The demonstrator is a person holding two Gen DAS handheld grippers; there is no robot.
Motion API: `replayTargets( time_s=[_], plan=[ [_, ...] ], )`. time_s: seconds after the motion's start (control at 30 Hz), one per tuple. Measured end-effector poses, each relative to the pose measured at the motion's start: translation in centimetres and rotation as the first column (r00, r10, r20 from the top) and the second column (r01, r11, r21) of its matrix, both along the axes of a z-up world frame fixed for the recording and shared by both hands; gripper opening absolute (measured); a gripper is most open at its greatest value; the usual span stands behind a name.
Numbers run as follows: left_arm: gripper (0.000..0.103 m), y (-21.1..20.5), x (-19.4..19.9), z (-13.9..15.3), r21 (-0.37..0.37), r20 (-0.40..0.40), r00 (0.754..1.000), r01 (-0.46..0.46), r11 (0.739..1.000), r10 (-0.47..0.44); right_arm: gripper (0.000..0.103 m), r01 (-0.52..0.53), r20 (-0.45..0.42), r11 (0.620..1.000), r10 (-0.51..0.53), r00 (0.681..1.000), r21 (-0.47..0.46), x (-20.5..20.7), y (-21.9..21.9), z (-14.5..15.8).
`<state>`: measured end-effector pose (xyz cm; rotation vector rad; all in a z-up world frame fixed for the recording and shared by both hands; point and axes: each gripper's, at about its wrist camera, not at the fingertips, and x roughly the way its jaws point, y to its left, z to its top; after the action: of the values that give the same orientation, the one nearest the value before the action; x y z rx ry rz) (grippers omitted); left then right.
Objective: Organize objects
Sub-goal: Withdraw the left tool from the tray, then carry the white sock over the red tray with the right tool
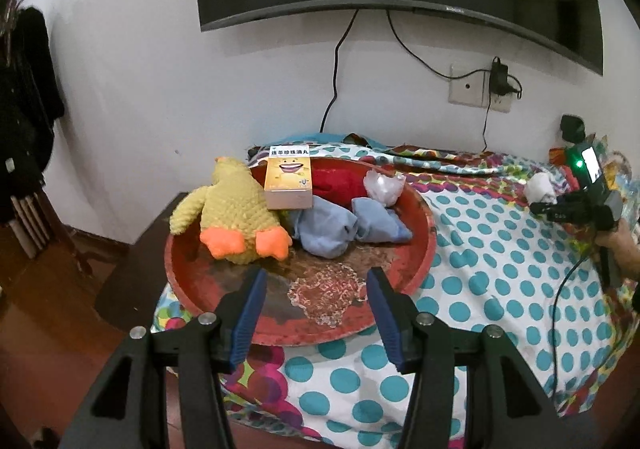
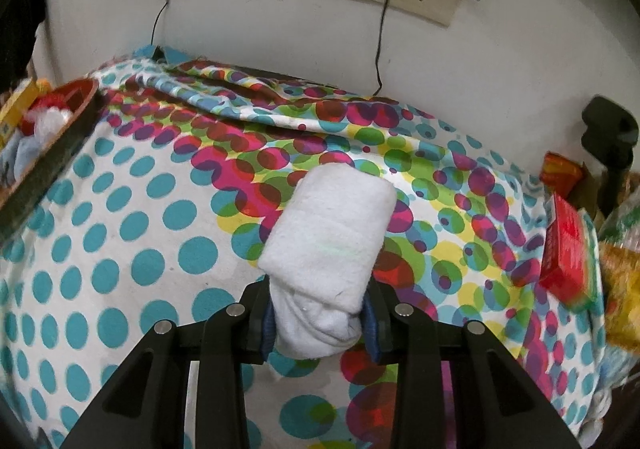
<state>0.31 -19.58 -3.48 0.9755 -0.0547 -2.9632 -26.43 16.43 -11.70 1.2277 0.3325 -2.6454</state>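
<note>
From the left wrist, the left gripper (image 1: 316, 281) is seen with its jaws apart and nothing between them, poised over the near rim of the red tray (image 1: 424, 217). The tray rests on the dotted cloth (image 1: 500, 249) and serves, it seems, as the collecting place: a yellow duck (image 1: 236, 209) is leaned against its left rim, a box (image 1: 289, 180) is stood upright at the back, two blue bundles (image 1: 352, 229) are laid mid-tray, and a crumpled white wad (image 1: 384, 185) is set near the far right rim. The near part of the tray floor is left bare, so room remains for another item. At the right edge the right gripper (image 1: 544, 205) is seen, with something white at its tip.

From the right wrist, the right gripper (image 2: 320, 323) is shown clamped on a rolled white sock (image 2: 332, 233); the roll is pinched at its near end, so that most of it is left projecting forward past the fingers. It is held over the cloth, well apart from the tray (image 2: 60, 137), which is glimpsed at the left edge. A red packet (image 2: 568, 245) lies on the cloth at the right, not yet gathered. The sock is judged to be destined for the tray, and the grip low on the roll should allow it to be set down without unrolling.
</note>
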Motion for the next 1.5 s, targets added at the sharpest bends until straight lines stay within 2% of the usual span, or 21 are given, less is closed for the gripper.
replayTargets(
  time_s=[0.17,0.3,0.53,0.7,0.9,1.0,1.13,1.33,1.5],
  plan=[
    [0.053,-1.5,-0.5,-0.4,0.054,0.031,0.999,-0.04,0.998,0.038,0.031,0.028,-0.024,0.997,-0.03,0.999,-0.077,0.2,0.0,1.8],
    [0.053,-2.8,-0.8,-0.6,0.102,0.053,0.995,-0.087,0.991,0.082,0.031,0.0,-0.052,0.997,-0.004,0.999,-0.075,0.9,-1.4,3.7],
    [0.053,-4.2,-1.0,-0.7,0.102,0.075,0.987,-0.147,0.984,0.14,0.031,-0.131,-0.069,0.987,0.125,0.99,-0.093,3.1,-7.1,6.6],
    [0.053,-4.6,-1.1,-0.8,0.065,0.075,0.983,-0.175,0.982,0.17,0.032,-0.273,-0.068,0.956,0.267,0.961,-0.109,4.6,-14.0,7.8],
    [0.053,-5.2,-1.2,-1.0,0.065,0.09,0.979,-0.191,0.979,0.185,0.033,-0.383,-0.055,0.91,0.379,0.924,-0.157,6.3,-21.1,8.0],
    [0.053,-5.6,-1.3,-1.1,0.096,0.108,0.977,-0.195,0.976,0.185,0.033,-0.415,-0.027,0.889,0.419,0.908,-0.194,6.7,-24.6,7.4],
    [0.053,-5.8,-1.3,-1.1,0.105,0.119,0.975,-0.199,0.974,0.187,0.033,-0.462,-0.006,0.866,0.47,0.883,-0.193,8.0,-28.0,6.4],
    [0.053,-6.5,-1.3,-1.2,0.115,0.136,0.969,-0.221,0.968,0.205,0.033,-0.509,0.02,0.837,0.523,0.852,-0.201,9.3,-31.3,5.5],
    [0.053,-8.0,-0.6,-0.4,0.108,0.098,0.957,-0.282,0.953,0.272,0.033,-0.539,0.044,0.819,0.557,0.83,-0.196,9.8,-33.4,5.0]
  ],
)
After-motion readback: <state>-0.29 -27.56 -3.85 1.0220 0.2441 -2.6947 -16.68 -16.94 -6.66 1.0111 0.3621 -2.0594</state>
